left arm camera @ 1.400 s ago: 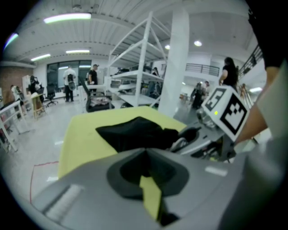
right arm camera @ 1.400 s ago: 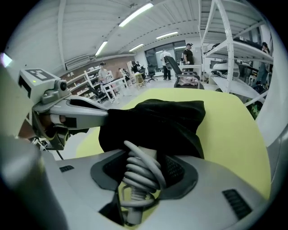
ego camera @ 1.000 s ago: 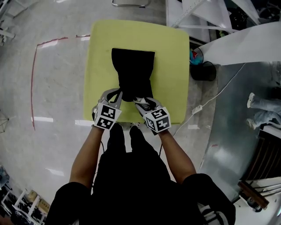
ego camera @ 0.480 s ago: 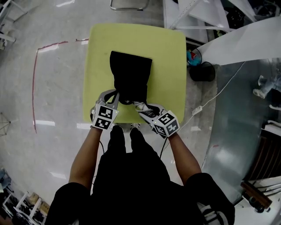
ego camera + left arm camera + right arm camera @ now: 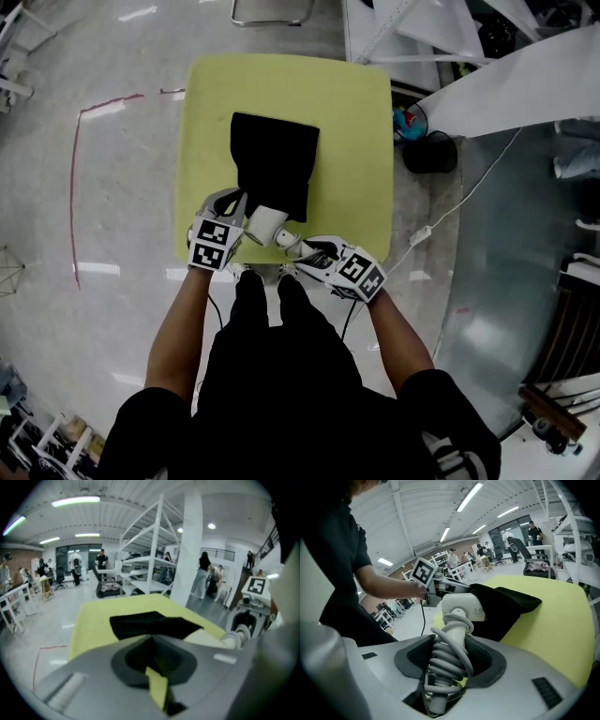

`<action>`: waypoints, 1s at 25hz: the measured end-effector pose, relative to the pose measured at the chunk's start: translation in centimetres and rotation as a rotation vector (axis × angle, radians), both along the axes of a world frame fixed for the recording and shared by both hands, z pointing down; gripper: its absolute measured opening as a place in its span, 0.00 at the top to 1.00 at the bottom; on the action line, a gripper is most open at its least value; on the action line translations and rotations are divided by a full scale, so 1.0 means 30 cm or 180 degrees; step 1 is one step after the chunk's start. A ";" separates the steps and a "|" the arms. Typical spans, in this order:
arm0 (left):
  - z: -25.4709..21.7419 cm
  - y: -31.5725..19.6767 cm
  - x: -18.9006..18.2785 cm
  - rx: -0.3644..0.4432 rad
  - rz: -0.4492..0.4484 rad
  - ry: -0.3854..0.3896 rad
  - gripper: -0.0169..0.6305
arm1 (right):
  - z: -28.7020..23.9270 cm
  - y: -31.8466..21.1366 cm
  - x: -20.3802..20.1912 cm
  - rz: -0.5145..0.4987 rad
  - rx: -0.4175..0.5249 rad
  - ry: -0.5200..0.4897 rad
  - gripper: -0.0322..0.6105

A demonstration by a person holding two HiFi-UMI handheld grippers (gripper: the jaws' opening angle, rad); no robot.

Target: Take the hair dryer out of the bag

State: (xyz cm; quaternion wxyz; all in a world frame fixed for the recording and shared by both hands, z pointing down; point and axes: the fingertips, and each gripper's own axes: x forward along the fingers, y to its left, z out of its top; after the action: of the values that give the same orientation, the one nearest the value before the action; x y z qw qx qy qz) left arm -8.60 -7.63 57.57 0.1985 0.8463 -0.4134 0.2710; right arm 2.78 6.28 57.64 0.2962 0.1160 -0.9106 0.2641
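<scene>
A black cloth bag (image 5: pixel 274 173) lies flat on the yellow table (image 5: pixel 356 141). My left gripper (image 5: pixel 228 217) is shut on the bag's near edge, and in the left gripper view the jaws (image 5: pixel 152 638) meet on black cloth (image 5: pixel 150 623). The white hair dryer (image 5: pixel 265 223) sticks out of the bag's mouth. My right gripper (image 5: pixel 298 248) is shut on its handle (image 5: pixel 451 660), which is wrapped in coiled grey cord. The dryer's head (image 5: pixel 461 606) rests against the bag (image 5: pixel 506 604).
The table's near edge (image 5: pixel 272 264) runs just under both grippers. On the floor to the right are a white cable (image 5: pixel 441 220) and a black bin (image 5: pixel 431 150). White shelving (image 5: pixel 150 550) and several people stand far behind the table.
The right gripper has drawn back toward me and to the right, and has turned. The white hair dryer, hidden in the bag before, now shows outside its mouth. The left gripper has stayed put.
</scene>
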 end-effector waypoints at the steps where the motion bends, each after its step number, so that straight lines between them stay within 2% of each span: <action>1: 0.000 0.000 -0.011 -0.0014 -0.0044 0.0029 0.95 | -0.015 0.012 0.001 -0.0030 -0.0004 -0.0047 0.65; 8: -0.003 0.001 -0.109 -0.0040 -0.0468 0.0186 0.95 | -0.164 0.056 0.016 -0.0045 0.0080 -0.0388 0.65; 11: -0.017 0.021 -0.123 -0.0023 -0.0514 0.0279 0.95 | -0.248 0.042 0.005 0.0076 0.0143 -0.0630 0.65; 14: -0.047 0.046 -0.103 0.0009 -0.0461 0.0406 0.95 | -0.325 -0.010 0.000 0.0342 0.0296 -0.0835 0.65; 15: -0.056 0.059 -0.087 0.0004 -0.0413 0.0449 0.93 | -0.348 -0.034 0.000 0.0459 0.0354 -0.0902 0.65; 17: -0.071 0.094 -0.054 -0.0024 -0.0303 0.0509 0.80 | -0.389 -0.080 0.000 0.0698 0.0452 -0.1025 0.65; 21: -0.129 0.157 -0.022 0.0046 -0.0184 0.0518 0.64 | -0.453 -0.166 -0.013 0.1045 0.0617 -0.1133 0.65; 25: -0.231 0.148 -0.036 0.0347 -0.0236 0.0467 0.62 | -0.512 -0.270 -0.012 0.1329 0.0850 -0.1144 0.65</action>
State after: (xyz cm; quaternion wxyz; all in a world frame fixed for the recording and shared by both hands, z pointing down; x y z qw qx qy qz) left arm -9.69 -3.20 50.64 0.1918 0.8575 -0.4429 0.1779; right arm 2.41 -1.81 42.28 0.0518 0.2899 -0.9315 0.2135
